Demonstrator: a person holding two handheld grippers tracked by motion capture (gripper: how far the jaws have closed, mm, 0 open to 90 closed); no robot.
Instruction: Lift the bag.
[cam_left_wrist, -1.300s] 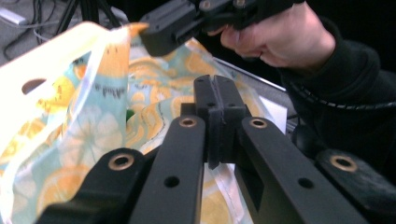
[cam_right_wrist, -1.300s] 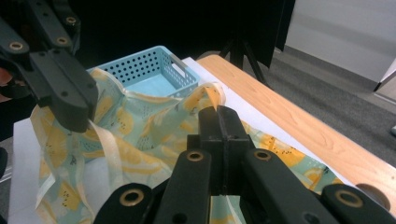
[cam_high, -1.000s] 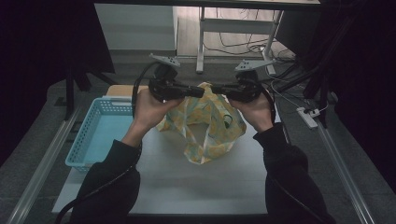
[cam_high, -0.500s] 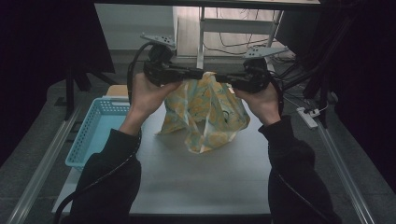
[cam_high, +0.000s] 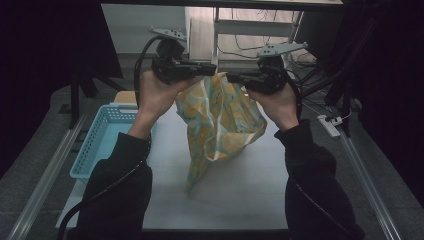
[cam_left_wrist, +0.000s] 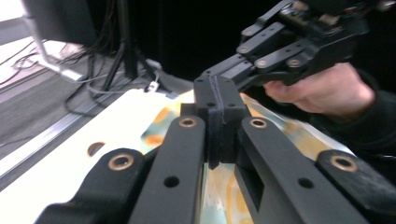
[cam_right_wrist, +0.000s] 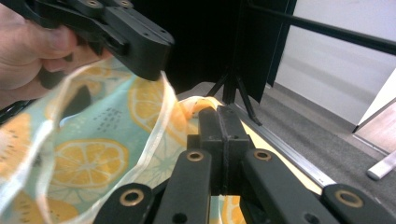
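Note:
A thin cloth bag (cam_high: 220, 120) printed with orange slices hangs between my two grippers above the white table (cam_high: 240, 195). My left gripper (cam_high: 212, 69) is shut on its top edge, and the jaws in the left gripper view (cam_left_wrist: 219, 100) are pressed together with the fabric (cam_left_wrist: 280, 133) below them. My right gripper (cam_high: 231, 76) pinches the same edge a little to the right. In the right gripper view its jaws (cam_right_wrist: 219, 121) are closed on the cloth (cam_right_wrist: 93, 154), with the other gripper (cam_right_wrist: 130, 32) close by. The bag's lower tip hangs just over the table.
A light blue slotted basket (cam_high: 102, 145) stands on the table's left side. Metal rails (cam_high: 45, 170) run along both sides of the table. A power strip (cam_high: 330, 126) and cables lie on the floor at the right, and stands rise beyond the far edge.
Both hands have risen with the bag. It has come up off the table, where it lay bunched, and now hangs stretched downward from the two grippers.

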